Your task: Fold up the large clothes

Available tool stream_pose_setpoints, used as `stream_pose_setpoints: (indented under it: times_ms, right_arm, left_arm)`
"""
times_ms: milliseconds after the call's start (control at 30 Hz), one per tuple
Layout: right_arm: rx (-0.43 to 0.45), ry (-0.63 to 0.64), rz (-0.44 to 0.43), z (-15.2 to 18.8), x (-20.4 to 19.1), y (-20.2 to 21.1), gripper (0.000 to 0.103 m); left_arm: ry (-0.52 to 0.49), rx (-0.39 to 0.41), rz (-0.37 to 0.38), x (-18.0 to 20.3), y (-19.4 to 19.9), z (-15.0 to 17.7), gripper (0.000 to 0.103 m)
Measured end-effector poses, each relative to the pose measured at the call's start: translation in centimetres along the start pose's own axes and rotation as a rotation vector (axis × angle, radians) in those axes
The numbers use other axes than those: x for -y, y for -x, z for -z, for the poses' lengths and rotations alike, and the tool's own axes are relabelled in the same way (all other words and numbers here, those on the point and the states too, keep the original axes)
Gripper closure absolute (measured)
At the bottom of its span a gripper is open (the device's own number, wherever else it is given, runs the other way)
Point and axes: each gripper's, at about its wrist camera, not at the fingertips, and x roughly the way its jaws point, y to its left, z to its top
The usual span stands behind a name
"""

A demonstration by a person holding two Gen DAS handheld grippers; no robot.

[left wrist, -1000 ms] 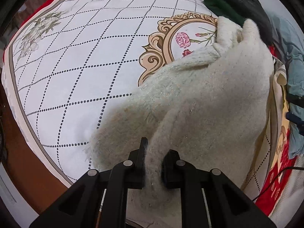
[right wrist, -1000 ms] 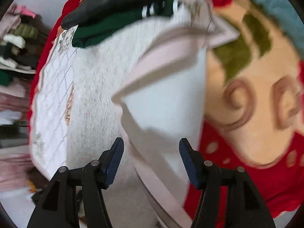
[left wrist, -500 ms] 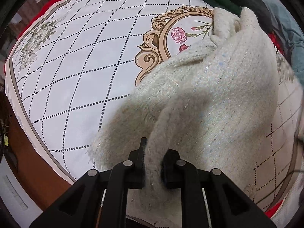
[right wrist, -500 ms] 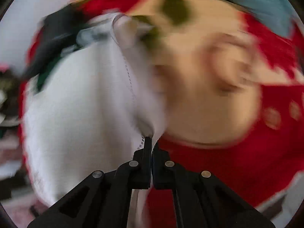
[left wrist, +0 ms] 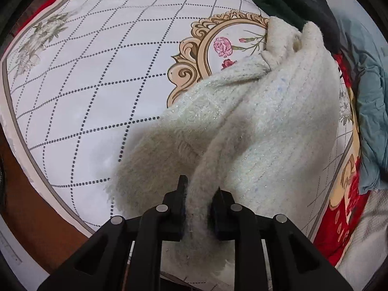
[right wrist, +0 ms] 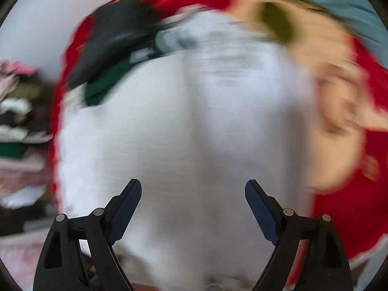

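A fluffy cream knit garment (left wrist: 266, 126) lies bunched on the white quilted bedspread (left wrist: 97, 84). My left gripper (left wrist: 197, 194) is shut on a thick fold of its near edge and holds it raised off the bed. In the right wrist view, which is blurred by motion, the same garment (right wrist: 194, 133) fills the middle as a pale mass. My right gripper (right wrist: 193, 189) is wide open and empty above it, with nothing between the fingers.
A dark green and black pile of clothes (left wrist: 295, 2) lies at the far end of the bed. A teal garment (left wrist: 371, 116) lies to the right on a red patterned blanket (left wrist: 344, 218). The bed's edge and brown floor (left wrist: 36, 208) are at the left.
My right gripper was shut on the garment's edge half a second ago and has let go and opened wide. My left gripper keeps its grip and has shifted only slightly.
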Motion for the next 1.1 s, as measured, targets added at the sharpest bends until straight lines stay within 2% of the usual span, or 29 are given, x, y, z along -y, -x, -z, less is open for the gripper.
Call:
stream_pose_setpoints:
  times_ms: [67, 133, 167, 200, 267, 300, 333, 367, 400, 533, 667, 733, 867, 967, 1000, 1033, 1100]
  right_arm:
    - [-0.045, 0.067, -0.042, -1.8, -5.1, -3.9, 0.014]
    - [-0.088, 0.122, -0.044, -2.9, -9.4, -7.5, 0.014]
    - [-0.104, 0.157, -0.026, -3.6, -11.6, -9.4, 0.014]
    - [-0.127, 0.205, 0.024, -4.2, -14.0, -11.7, 0.014]
    - [-0.167, 0.28, 0.136, -4.6, -16.5, -15.3, 0.015]
    - [-0.181, 0.312, 0.211, -4.5, -17.1, -16.7, 0.03]
    - [-0.169, 0.334, 0.305, -4.1, -17.4, -17.7, 0.057]
    - [-0.151, 0.335, 0.332, -3.7, -17.4, -17.9, 0.062]
    - [-0.133, 0.327, 0.323, -3.5, -17.3, -17.5, 0.074]
    - [-0.053, 0.284, 0.258, -2.6, -17.2, -12.6, 0.087]
    - [0.005, 0.205, 0.162, -2.4, -17.6, -7.6, 0.087]
    - [0.012, 0.201, 0.138, -2.7, -18.8, -7.7, 0.087]
    - [-0.026, 0.192, 0.134, -2.9, -20.7, -11.3, 0.087]
    - [-0.104, 0.244, 0.113, -2.8, -22.3, -15.7, 0.085]
    - [-0.133, 0.275, 0.096, -2.7, -22.9, -17.2, 0.079]
    - [-0.155, 0.317, 0.08, -2.6, -23.5, -18.1, 0.067]
    - [-0.195, 0.411, -0.005, -2.1, -24.4, -18.6, 0.06]
  left_arm:
    - [0.013, 0.003, 0.016, -0.2, -0.2, 0.0, 0.086]
    - [0.021, 0.005, 0.019, -0.3, -0.5, 0.1, 0.084]
    - [0.03, 0.006, 0.024, -0.5, -0.6, 0.2, 0.084]
    - [0.04, 0.013, 0.032, -0.6, -0.9, 0.0, 0.083]
    - [0.059, 0.05, 0.031, -1.1, -0.8, 0.0, 0.086]
    - [0.056, 0.069, 0.036, -1.3, -0.6, 0.0, 0.088]
    - [0.049, 0.082, 0.035, -1.2, -0.4, 0.0, 0.09]
    - [0.039, 0.104, 0.036, -1.1, 0.0, 0.0, 0.091]
    - [0.027, 0.131, 0.042, -0.8, 0.7, 0.1, 0.093]
    - [0.028, 0.164, 0.096, -0.5, 3.0, 0.3, 0.095]
    - [0.073, 0.203, 0.145, -1.7, 5.8, 0.3, 0.095]
    - [0.096, 0.214, 0.136, -2.3, 6.0, -0.5, 0.095]
    - [0.151, 0.193, 0.097, -4.2, 4.3, -2.1, 0.094]
    - [0.184, 0.157, 0.033, -6.3, 1.5, -2.8, 0.094]
    - [0.196, 0.141, 0.028, -6.9, 0.8, -2.9, 0.092]
    - [0.21, 0.113, 0.026, -7.6, -0.3, -2.9, 0.089]
    - [0.241, 0.084, 0.054, -8.9, -1.4, -2.9, 0.087]
